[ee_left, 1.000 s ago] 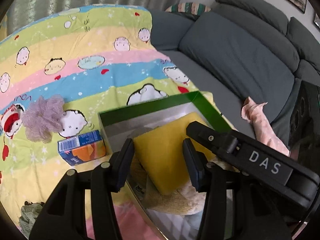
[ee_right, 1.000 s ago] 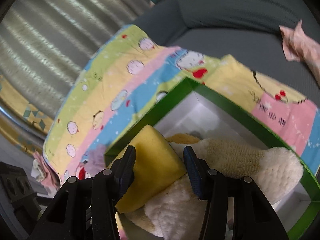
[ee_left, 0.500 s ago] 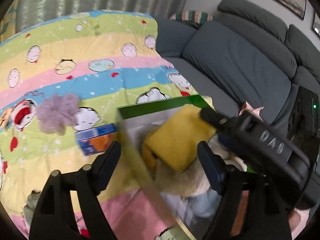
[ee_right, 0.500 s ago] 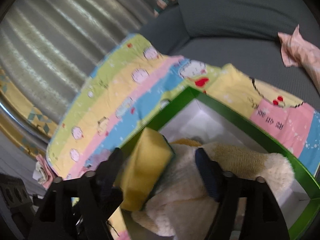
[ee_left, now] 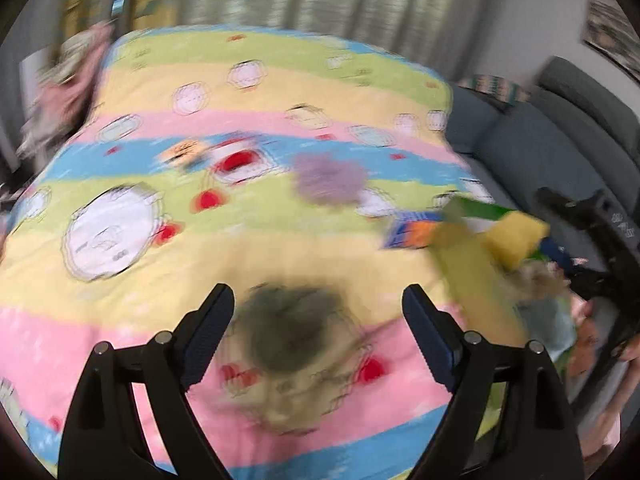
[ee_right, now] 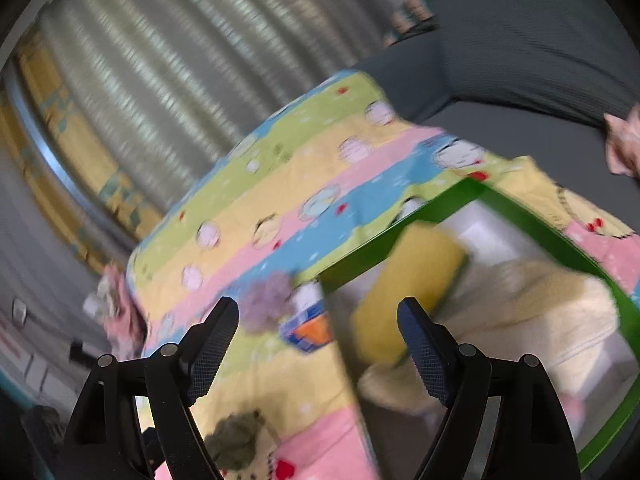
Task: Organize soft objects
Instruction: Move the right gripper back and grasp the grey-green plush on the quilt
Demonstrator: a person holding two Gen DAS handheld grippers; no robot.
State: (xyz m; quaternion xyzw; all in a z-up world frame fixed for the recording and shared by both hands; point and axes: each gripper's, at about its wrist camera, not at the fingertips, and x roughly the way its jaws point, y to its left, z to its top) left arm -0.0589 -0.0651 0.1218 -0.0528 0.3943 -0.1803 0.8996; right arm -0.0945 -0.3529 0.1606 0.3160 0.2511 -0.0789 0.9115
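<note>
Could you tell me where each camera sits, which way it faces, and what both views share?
Left wrist: sits on the left tool, looking down at the striped cartoon blanket and a blurred dark green fluffy object; its open black fingers show.
Right wrist: sits on the right tool, facing the green-rimmed box holding the yellow sponge block; open fingers show.
Shared: blanket, box, sponge, lilac mesh puff, blue-orange carton.

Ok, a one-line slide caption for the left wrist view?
Open left gripper over a dark green soft ball on the striped cartoon blanket.
</note>
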